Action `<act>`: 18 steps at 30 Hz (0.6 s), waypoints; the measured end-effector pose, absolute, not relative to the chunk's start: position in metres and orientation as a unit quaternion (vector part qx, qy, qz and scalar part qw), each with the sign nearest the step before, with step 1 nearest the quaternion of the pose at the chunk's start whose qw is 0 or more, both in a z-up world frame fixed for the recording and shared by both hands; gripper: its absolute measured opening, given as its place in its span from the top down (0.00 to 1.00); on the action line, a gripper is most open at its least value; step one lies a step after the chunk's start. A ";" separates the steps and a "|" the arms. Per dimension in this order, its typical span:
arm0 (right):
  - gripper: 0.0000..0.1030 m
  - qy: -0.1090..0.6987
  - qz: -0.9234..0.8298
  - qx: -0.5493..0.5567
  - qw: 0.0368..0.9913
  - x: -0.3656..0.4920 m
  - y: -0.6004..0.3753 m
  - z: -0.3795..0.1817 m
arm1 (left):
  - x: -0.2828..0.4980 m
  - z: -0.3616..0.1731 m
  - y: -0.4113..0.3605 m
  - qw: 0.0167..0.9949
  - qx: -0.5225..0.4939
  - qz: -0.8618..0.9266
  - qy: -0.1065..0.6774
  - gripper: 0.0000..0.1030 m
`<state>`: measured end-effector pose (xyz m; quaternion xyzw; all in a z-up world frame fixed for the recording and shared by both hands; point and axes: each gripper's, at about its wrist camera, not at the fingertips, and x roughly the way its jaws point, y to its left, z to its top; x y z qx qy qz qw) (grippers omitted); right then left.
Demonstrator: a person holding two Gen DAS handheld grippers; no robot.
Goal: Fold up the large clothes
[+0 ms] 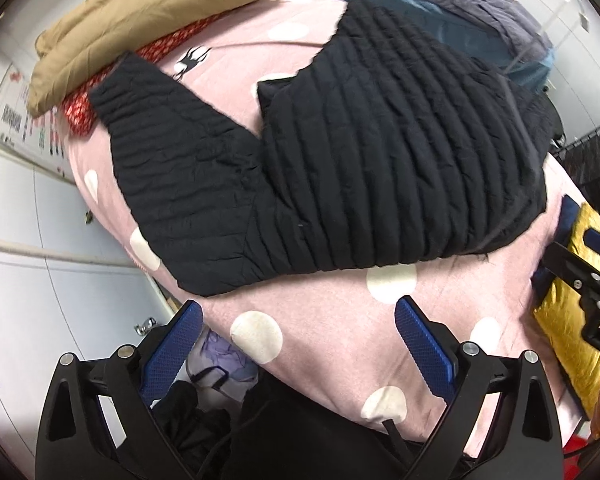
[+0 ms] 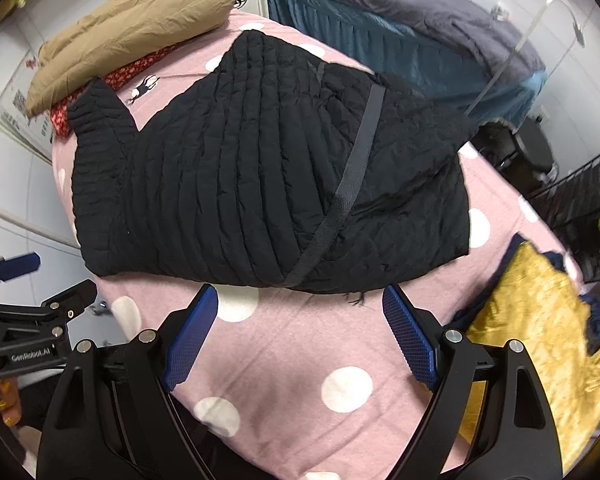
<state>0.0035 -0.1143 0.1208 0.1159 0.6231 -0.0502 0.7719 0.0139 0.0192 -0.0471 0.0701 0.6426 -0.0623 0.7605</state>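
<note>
A black quilted jacket [image 1: 340, 168] lies partly folded on a pink polka-dot blanket [image 1: 320, 340]; it also shows in the right wrist view [image 2: 260, 184], with a sleeve [image 2: 100, 128] out to the left and a dark strap [image 2: 352, 184] across it. My left gripper [image 1: 300, 316] is open and empty, over the blanket just short of the jacket's near edge. My right gripper [image 2: 300, 304] is open and empty, at the jacket's near hem. Each gripper shows at the edge of the other's view: the right gripper [image 1: 580, 280] and the left gripper [image 2: 40, 312].
A tan padded garment [image 2: 132, 28] lies on a red patterned cloth [image 2: 136, 68] at the far left. A yellow shiny cloth [image 2: 540, 320] lies at the right. A bed with a dark grey cover [image 2: 400, 4] stands behind. A black wire rack [image 2: 588, 200] stands at the right.
</note>
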 end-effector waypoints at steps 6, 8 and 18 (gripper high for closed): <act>0.19 0.623 -0.058 0.149 0.766 0.033 -0.137 0.098 | 0.037 -0.067 0.047 0.744 0.020 -0.031 0.668 0.09; 0.19 0.628 -0.056 0.153 0.761 0.050 -0.143 0.086 | 0.044 -0.071 0.059 0.742 0.001 -0.016 0.670 0.09; 0.19 0.632 -0.117 0.256 0.722 0.111 -0.176 0.020 | 0.056 -0.079 0.090 0.746 -0.053 -0.001 0.664 0.08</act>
